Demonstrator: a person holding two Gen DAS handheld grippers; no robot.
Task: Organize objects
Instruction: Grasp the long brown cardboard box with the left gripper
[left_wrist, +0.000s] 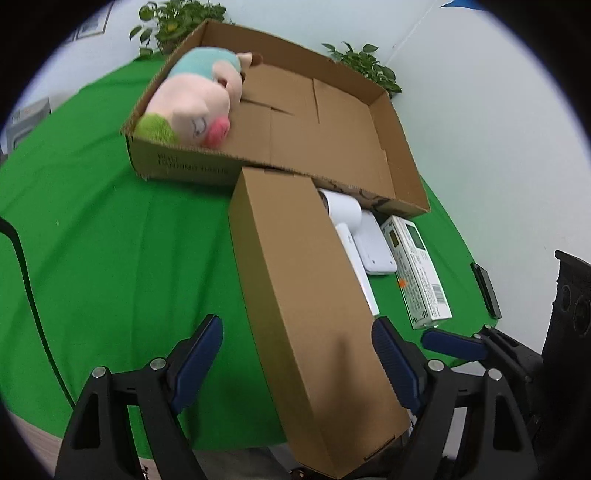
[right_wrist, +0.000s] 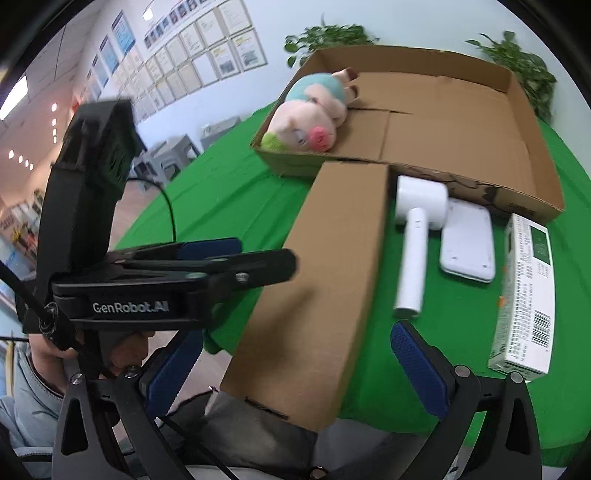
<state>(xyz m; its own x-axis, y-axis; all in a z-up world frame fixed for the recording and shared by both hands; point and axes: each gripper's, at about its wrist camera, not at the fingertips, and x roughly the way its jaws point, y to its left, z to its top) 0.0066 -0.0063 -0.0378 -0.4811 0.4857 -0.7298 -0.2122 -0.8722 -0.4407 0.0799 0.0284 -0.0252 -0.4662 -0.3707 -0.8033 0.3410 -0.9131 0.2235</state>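
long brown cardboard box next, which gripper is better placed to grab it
Left. The left gripper already straddles the near end of the long brown cardboard box, open, while the right gripper sits off towards its right edge.

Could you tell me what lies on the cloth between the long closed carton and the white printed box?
Two things, clearest in the right wrist view: a white hammer-shaped device beside the long carton, then a flat white gadget next to the printed box.
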